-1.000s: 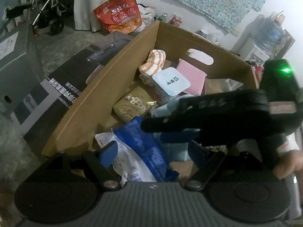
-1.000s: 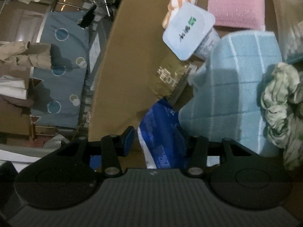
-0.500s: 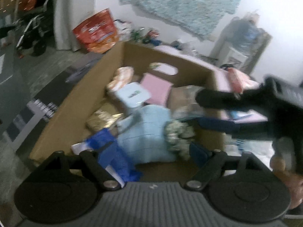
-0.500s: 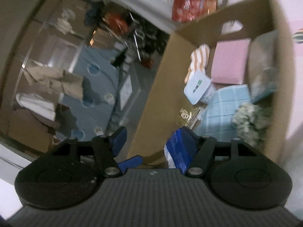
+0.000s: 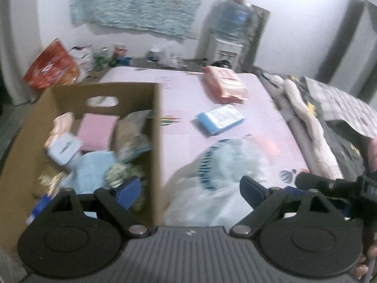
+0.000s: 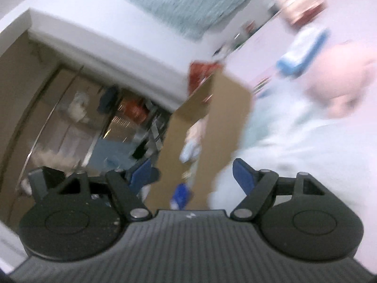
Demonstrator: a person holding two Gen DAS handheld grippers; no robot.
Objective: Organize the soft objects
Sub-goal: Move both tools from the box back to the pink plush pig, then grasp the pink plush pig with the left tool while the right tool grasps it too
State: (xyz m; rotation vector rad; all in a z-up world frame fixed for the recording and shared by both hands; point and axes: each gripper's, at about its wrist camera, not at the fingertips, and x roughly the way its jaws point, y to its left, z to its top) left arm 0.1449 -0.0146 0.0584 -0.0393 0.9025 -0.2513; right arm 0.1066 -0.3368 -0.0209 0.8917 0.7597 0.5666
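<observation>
Beside the pink bed (image 5: pixel 212 139), our cardboard box (image 5: pixel 157 141) already holds a light blue towel (image 5: pixel 92 167) and a pink pad (image 5: pixel 96 131). Our left gripper (image 5: pixel 188 191) and right gripper (image 6: pixel 192 171) are both opening, empty. A whitish bag (image 5: pixel 219 188), blurred, seems to lie just beside the box.
</observation>
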